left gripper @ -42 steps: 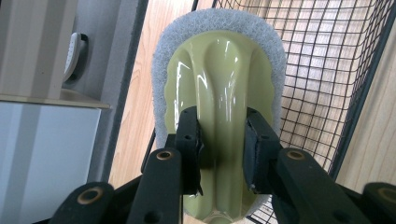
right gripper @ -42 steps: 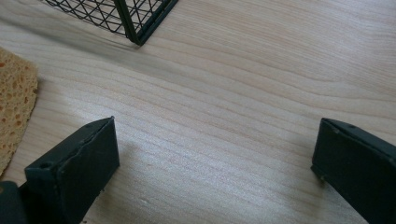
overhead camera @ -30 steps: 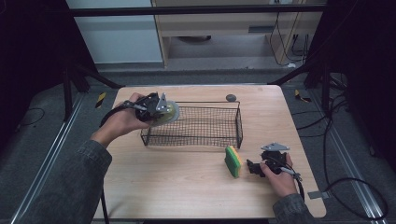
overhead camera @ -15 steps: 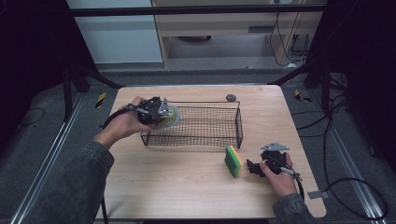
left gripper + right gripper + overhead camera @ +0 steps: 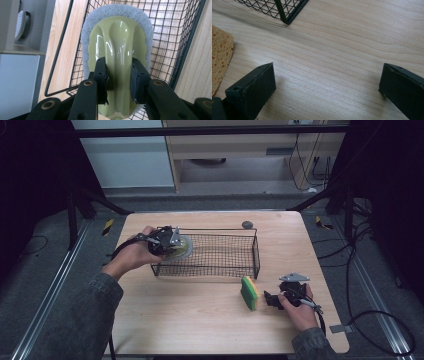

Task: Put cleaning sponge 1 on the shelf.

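At the left end of the wire basket (image 5: pixel 210 255), the left hand-held gripper (image 5: pixel 118 75) pinches the raised ridge of a pale green scrubber (image 5: pixel 120 45) with a grey pad, held over the basket's rim. The basket's mesh floor looks bare. Right of it, a yellow-green sponge (image 5: pixel 249 293) stands on the wooden surface (image 5: pixel 190 320). The right hand-held gripper (image 5: pixel 272 299) rests beside it, jaws spread.

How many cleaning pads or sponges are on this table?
2: a green-handled scrubber held in the left claw over the wire basket, and a yellow-green sponge standing beside the right claw.
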The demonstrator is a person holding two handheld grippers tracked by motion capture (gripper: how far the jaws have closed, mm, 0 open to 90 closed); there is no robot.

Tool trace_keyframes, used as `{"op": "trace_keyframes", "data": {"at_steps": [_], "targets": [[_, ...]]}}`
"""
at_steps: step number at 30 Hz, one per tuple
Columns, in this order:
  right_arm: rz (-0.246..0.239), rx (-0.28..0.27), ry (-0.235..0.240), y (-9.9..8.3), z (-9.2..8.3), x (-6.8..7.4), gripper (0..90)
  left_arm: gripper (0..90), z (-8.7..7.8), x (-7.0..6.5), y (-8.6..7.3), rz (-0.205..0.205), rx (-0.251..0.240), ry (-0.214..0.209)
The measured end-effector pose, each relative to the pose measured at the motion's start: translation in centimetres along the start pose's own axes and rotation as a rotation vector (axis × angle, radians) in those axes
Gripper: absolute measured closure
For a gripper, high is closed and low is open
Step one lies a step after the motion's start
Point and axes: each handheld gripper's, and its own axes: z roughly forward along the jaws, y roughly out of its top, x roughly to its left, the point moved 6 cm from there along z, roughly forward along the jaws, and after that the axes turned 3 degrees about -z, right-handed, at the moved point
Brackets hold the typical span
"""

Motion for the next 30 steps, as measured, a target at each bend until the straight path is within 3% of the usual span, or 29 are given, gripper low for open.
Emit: {"op": "trace_keyframes", "data": {"at_steps": [20, 30], "targets": [[0.001, 0.001, 0.0, 0.0, 0.0, 0.0, 0.8, 70.2, 1.9, -0.3, -1.2, -0.037, 0.017, -0.039], [0.001, 0.0, -0.001, 0.0, 0.0, 0.1, 0.7, 70.2, 2.8, -0.7, -1.3, -0.029, 0.034, -0.062]]}}
